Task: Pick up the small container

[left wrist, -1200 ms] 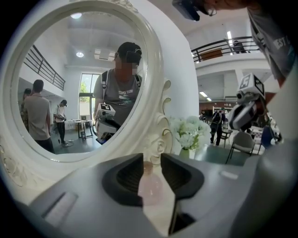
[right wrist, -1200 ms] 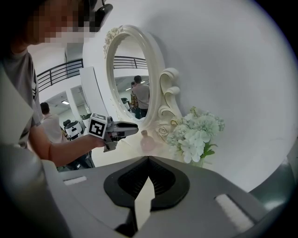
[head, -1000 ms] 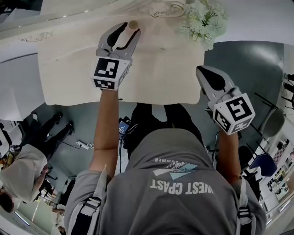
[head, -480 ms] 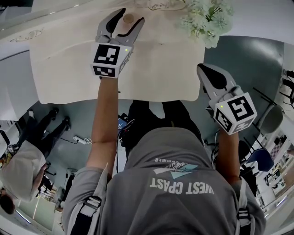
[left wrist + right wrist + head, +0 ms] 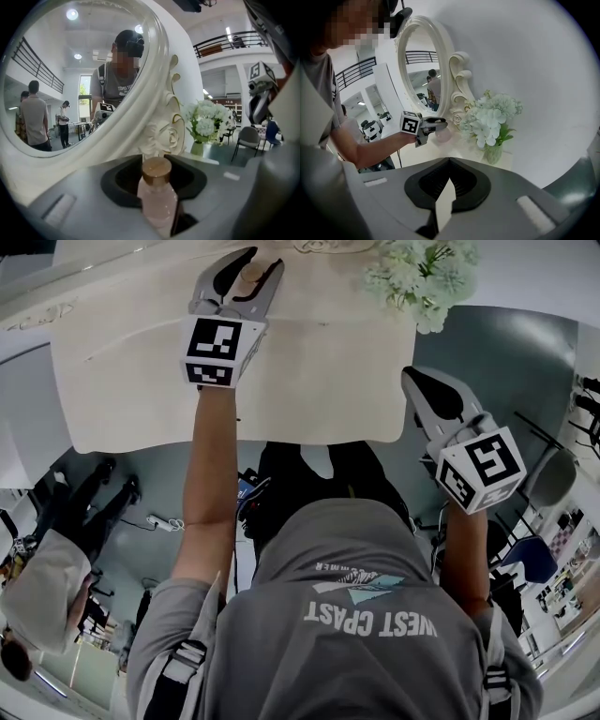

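The small container is a pale pink bottle (image 5: 157, 204) with a round wooden cap, standing upright on the white dressing table (image 5: 309, 371) near its far edge. My left gripper (image 5: 262, 259) reaches over the table, and the bottle (image 5: 251, 274) stands between its jaws. The jaws are closing, and a thin dark gap still shows at the bottle's right side in the left gripper view. My right gripper (image 5: 413, 381) hangs off the table's right front corner, shut and empty. The right gripper view shows the left gripper (image 5: 437, 123) with the bottle (image 5: 442, 135) from the side.
A vase of white flowers (image 5: 422, 277) stands at the table's far right, close to the bottle. An oval mirror (image 5: 70, 84) in a carved white frame rises right behind it. People stand on the floor at the lower left (image 5: 47, 587).
My left gripper has moved forward over the table, so the bottle, earlier at its right fingertip, now sits between the jaws. The right gripper has hardly moved.
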Tool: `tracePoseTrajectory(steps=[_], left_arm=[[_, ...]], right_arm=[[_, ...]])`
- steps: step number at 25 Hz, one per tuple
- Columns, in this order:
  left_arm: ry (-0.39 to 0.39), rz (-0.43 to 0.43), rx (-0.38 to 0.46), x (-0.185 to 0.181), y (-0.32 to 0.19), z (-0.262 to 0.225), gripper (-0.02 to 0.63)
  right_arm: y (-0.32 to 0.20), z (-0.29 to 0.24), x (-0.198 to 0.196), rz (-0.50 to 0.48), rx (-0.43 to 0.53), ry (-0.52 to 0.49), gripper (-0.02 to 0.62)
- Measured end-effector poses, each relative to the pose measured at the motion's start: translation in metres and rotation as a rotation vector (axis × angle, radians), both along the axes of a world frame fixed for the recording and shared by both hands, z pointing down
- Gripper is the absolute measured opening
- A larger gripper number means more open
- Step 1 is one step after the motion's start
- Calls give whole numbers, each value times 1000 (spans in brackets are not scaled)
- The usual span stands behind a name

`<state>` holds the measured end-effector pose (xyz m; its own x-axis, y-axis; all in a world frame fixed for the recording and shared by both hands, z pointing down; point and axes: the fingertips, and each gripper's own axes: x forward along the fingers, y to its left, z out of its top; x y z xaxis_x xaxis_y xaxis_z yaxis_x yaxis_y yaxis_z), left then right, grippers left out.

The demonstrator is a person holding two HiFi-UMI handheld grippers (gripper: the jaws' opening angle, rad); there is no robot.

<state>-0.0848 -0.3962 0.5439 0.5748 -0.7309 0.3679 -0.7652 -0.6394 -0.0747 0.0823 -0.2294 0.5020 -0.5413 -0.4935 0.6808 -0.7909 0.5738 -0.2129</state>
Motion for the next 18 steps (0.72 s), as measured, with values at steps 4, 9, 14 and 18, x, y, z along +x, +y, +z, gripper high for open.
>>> tracePoseTrajectory(steps=[4,9,14,18], left_arm=[[6,12,18,2,0,-2,108],[11,9,41,1,1,-3,104],[2,7,41,0,4,-4,103],[-13,20,24,-1,19,-8,103]], right_arm=[[-2,-2,-2,6,1,-4,2],[-1,-4,-2,0,7,-4,2],[3,-9,-4,-3,21,-5,2],[6,-16,-6,-4,43,-11,2]])
